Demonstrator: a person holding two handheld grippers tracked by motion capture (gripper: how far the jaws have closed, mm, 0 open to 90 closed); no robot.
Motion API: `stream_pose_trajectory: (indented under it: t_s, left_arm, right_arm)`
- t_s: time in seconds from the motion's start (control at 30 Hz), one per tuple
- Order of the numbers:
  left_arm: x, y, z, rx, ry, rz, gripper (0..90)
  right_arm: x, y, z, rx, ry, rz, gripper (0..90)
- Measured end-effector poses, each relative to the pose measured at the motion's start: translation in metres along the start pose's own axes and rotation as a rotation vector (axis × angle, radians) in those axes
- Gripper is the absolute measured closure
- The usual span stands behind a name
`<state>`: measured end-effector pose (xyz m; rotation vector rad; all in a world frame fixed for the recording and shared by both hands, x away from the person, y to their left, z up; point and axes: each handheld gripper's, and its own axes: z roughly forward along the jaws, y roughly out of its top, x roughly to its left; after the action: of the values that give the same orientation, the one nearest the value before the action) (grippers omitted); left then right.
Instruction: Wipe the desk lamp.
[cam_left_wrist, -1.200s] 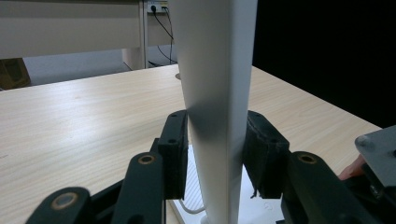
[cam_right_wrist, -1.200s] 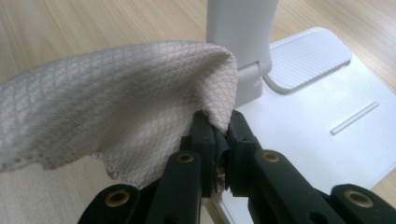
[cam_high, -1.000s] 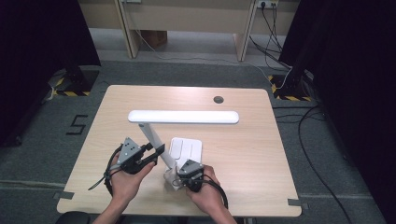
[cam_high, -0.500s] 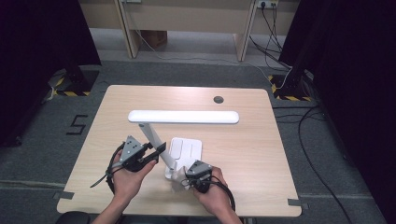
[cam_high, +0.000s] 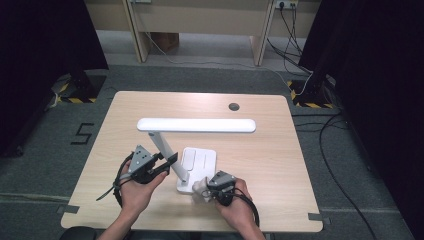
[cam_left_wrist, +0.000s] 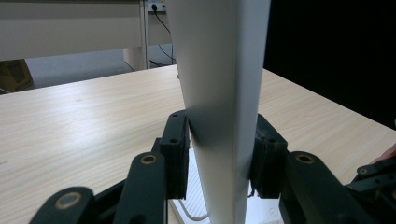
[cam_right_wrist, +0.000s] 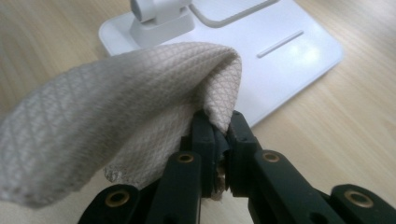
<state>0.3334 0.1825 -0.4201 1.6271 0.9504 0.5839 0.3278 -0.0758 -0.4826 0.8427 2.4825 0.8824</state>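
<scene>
A: Now, notes from the near edge of the table (cam_high: 280, 150). What has the left gripper (cam_high: 170, 161) got?

B: The slanted white stem (cam_high: 167, 155) of the desk lamp (cam_high: 197, 125). In the left gripper view the stem (cam_left_wrist: 219, 93) stands between both pads, which press on its sides. The jaws have just been closing on it.

A: And the right gripper (cam_high: 207, 186)?

B: Clenched on a beige cloth (cam_high: 201, 189). In the right gripper view the jaws pinch a fold of that cloth (cam_right_wrist: 116, 121), and the rest bulges out to the left of them.

A: Where does the cloth sit?

B: At the near corner of the lamp's flat white base (cam_high: 200, 160), right by the foot of the stem. I cannot tell whether it touches the base.

A: The lamp itself?

B: Mid-table, its long head running crosswise above the base.
</scene>
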Motion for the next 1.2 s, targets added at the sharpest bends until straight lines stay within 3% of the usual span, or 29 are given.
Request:
stream_pose_trajectory:
  t_s: [0.17, 0.33, 0.53, 0.87, 1.2]
  left_arm:
    - [0.000, 0.000, 0.000, 0.000, 0.001, 0.000, 63.2]
    - [0.000, 0.000, 0.000, 0.002, -0.002, -0.001, 63.2]
    - [0.000, 0.000, 0.000, 0.002, -0.001, 0.000, 63.2]
    - [0.000, 0.000, 0.000, 0.002, 0.002, 0.004, 63.4]
    - [-0.002, 0.000, 0.000, 0.007, 0.014, 0.013, 63.6]
  right_arm:
    - [-0.005, 0.012, -0.006, -0.061, -0.021, 0.012, 85.1]
    - [-0.004, 0.032, 0.002, -0.120, -0.030, 0.015, 85.1]
    - [0.001, 0.036, 0.021, -0.105, -0.002, 0.019, 85.1]
    - [0.009, 0.034, 0.038, -0.074, 0.037, 0.028, 85.0]
    - [0.009, 0.032, 0.040, -0.056, 0.017, 0.004, 85.1]
